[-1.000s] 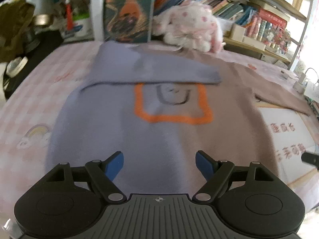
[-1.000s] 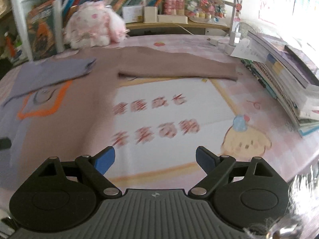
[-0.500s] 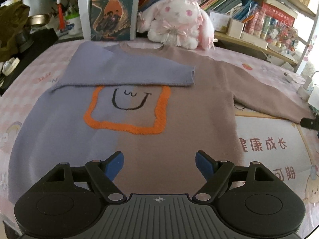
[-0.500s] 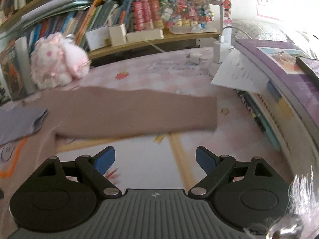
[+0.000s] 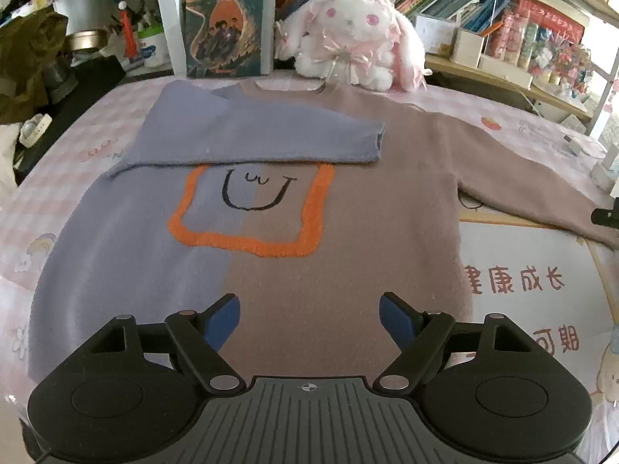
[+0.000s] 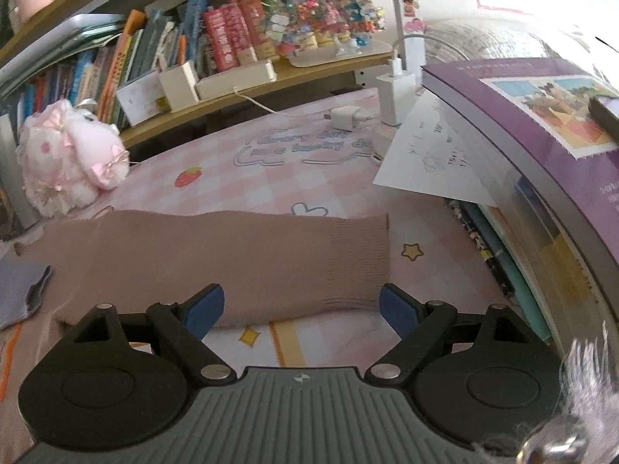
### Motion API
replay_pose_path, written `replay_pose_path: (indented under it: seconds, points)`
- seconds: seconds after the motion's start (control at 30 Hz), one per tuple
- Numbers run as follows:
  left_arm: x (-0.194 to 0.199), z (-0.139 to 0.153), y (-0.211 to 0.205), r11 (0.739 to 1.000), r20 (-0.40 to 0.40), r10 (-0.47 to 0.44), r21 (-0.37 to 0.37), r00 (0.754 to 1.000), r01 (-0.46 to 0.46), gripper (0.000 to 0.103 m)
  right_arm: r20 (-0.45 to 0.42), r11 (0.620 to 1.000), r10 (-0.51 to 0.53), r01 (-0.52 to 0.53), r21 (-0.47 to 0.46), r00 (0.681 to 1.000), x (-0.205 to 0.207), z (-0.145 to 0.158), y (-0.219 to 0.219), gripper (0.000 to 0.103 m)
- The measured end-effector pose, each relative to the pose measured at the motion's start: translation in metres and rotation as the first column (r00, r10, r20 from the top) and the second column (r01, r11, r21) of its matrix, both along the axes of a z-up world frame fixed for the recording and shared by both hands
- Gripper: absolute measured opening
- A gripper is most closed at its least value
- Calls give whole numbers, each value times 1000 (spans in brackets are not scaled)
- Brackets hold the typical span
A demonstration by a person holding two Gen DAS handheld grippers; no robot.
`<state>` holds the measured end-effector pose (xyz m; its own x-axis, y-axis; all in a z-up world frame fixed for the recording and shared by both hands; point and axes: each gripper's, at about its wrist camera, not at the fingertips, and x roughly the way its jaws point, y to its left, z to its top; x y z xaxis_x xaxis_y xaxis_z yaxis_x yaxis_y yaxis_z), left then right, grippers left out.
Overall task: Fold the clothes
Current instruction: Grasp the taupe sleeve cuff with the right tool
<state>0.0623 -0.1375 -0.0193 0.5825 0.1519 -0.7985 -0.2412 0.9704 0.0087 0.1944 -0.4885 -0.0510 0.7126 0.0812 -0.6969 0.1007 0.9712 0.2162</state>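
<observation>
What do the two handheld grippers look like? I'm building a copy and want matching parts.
Both match: the left gripper and right gripper have black linkage arms with silver pivot pins, blue finger pads, and a grey ribbed body bearing a small crosshair mark. No cables or sleeves show.

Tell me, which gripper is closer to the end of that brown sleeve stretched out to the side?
Right. The right gripper hangs open just before the brown sleeve's cuff. The left gripper sits open over the sweater's hem, far from the cuff.
</observation>
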Motion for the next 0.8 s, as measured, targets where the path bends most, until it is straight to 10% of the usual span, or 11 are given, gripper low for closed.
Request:
replay_pose_path:
  seconds: [0.4,0.8]
  points:
    - [-2,-1,2,999,-9,33,8,999,-33,82,0,991,-61,61,123,998,13,-14,-16,58]
    - [-2,-1,1,1000,-5,29,11,1000,-29,82,5,913,35,-34,406,999,29,-19,-8,59]
